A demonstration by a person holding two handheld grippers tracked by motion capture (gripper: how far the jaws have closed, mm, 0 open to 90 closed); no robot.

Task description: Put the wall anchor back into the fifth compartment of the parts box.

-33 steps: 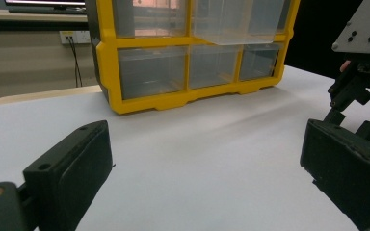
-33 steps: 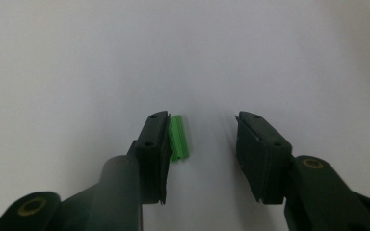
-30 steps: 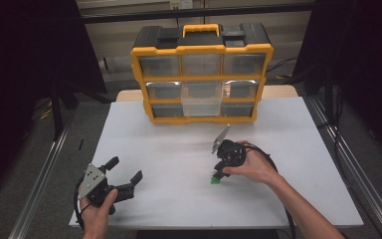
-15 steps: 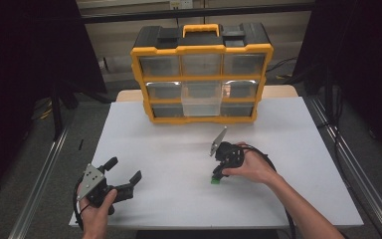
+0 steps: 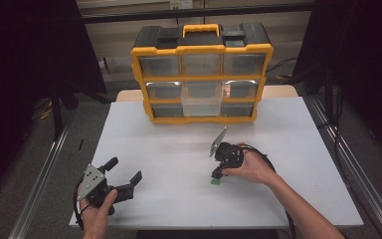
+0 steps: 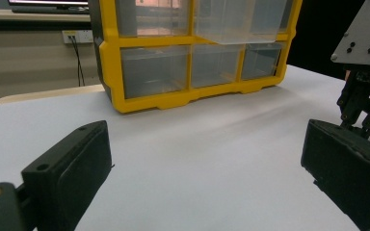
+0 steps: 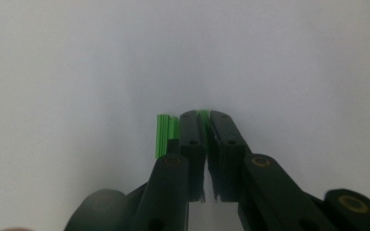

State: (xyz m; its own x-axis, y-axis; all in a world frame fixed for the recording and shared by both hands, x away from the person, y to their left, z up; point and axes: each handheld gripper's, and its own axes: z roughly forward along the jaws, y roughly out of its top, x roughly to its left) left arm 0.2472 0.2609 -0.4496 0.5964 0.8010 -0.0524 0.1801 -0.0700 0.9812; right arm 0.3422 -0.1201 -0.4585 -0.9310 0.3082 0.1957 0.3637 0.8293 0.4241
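Green ridged plastic piece point(image 7: 166, 132), small and low at the high view's centre on the white table point(image 5: 179, 149), sits pinched in the right gripper point(image 5: 218, 174). Judged step: picking it up. Next likely a lift toward the yellow drawer cabinet point(image 5: 201, 50) at upper centre. Left gripper point(image 5: 124, 174) rests spread at lower left.

Standing at the far edge of the white table point(image 5: 179, 149): a yellow-and-black drawer cabinet point(image 5: 202, 74) with clear drawers, its handle on top. Jutting out toward the near side: one clear middle drawer point(image 5: 202, 102). Lying beyond the table: grey floor point(image 5: 35, 164).
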